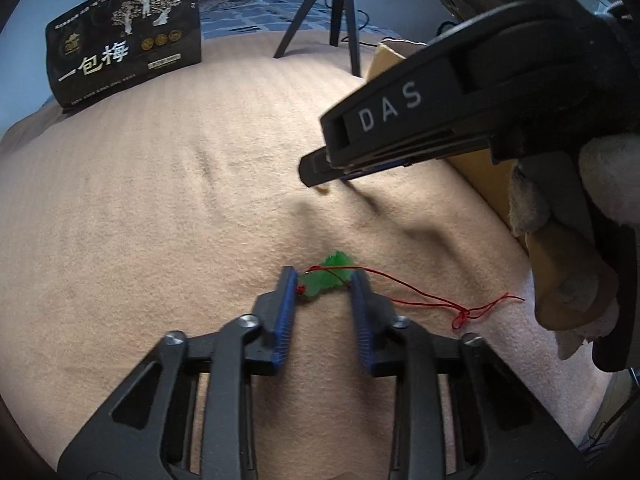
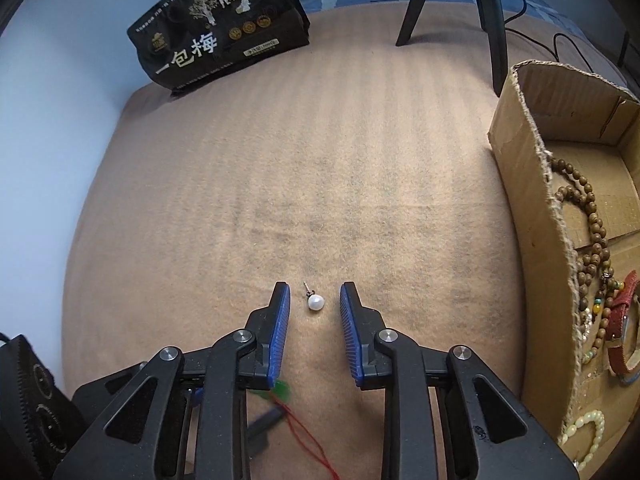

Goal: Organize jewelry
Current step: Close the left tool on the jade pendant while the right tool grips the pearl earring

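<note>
A green jade pendant on a red cord lies on the beige blanket between the tips of my open left gripper; it also shows in the right wrist view. A pearl stud earring lies between the tips of my open right gripper. The right gripper hovers over the blanket beyond the pendant. A cardboard box on the right holds wooden bead strands, a red watch strap and a pale bead bracelet.
A black snack bag stands at the far left of the blanket. Black tripod legs stand at the back. The box's edge shows behind the right gripper. A gloved hand holds that gripper.
</note>
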